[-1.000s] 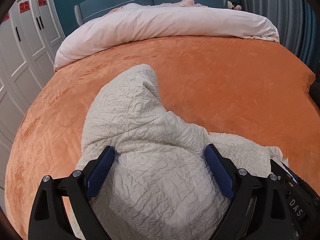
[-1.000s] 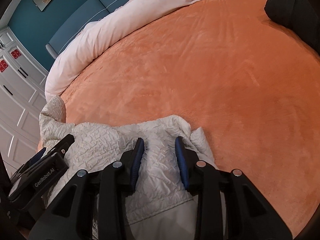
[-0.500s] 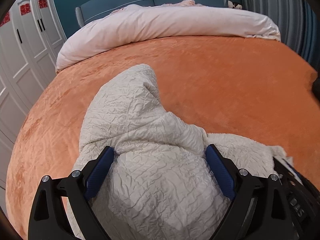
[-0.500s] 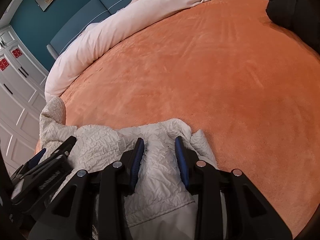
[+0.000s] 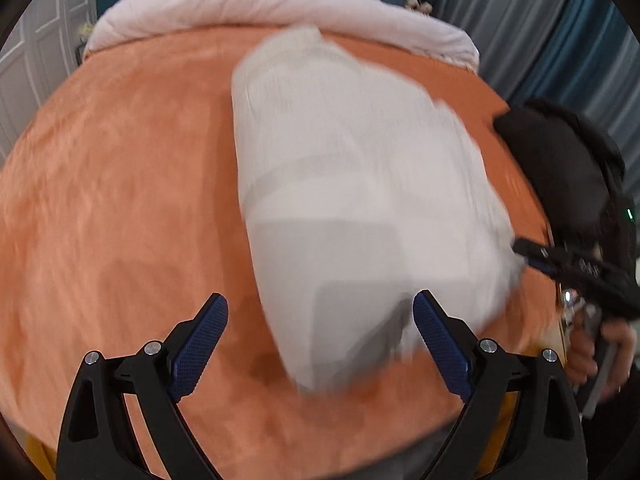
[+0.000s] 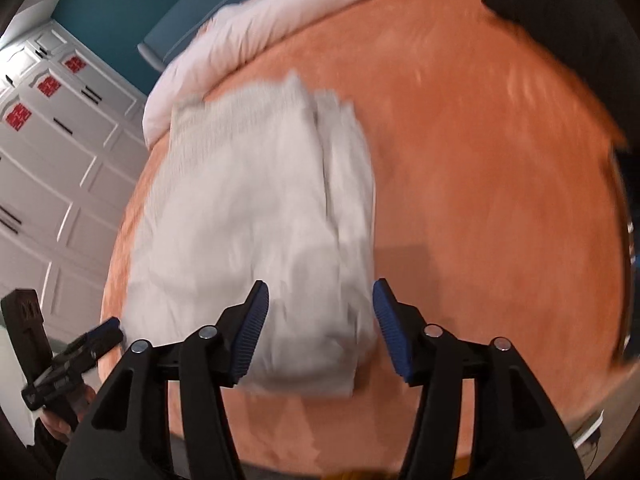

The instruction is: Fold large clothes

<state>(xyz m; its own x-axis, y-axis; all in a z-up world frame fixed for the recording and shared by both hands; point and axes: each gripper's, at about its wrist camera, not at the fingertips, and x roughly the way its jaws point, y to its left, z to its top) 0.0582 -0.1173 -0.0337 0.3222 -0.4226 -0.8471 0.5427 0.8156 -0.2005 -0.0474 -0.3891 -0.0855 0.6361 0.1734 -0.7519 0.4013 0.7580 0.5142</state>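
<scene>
In the left wrist view, the left hand-held gripper (image 5: 320, 344) was seen with its jaws spread wide and nothing between the pads; the near end of the white garment (image 5: 352, 200) lay just beyond the fingertips, close to the right pad, though contact could not be judged through the blur. A second earlier the same jaws had been spread around a raised hump of the crinkled cloth; that hump was now gone and the garment was laid out as a long folded shape from the lower centre of the frame towards the upper centre, on the orange bedspread (image 5: 120, 200). The pink duvet (image 5: 280, 4) remained rolled along the top of the frame. A dark garment (image 5: 560, 168) was seen at the right edge, above the right hand-held gripper (image 5: 536, 256), which a hand (image 5: 600, 344) carried at the lower right.

In the right wrist view, the right hand-held gripper (image 6: 320, 320) was opening, its pads standing clear on either side of the garment's (image 6: 260, 208) near end without pressing on it. Earlier the pads had been closed on a pinch of the cloth. The garment now lay from the lower centre to the upper left, over the bedspread (image 6: 480, 200). The left hand-held gripper (image 6: 96, 340) showed at the lower left, beside the white wardrobe (image 6: 60, 160).
</scene>
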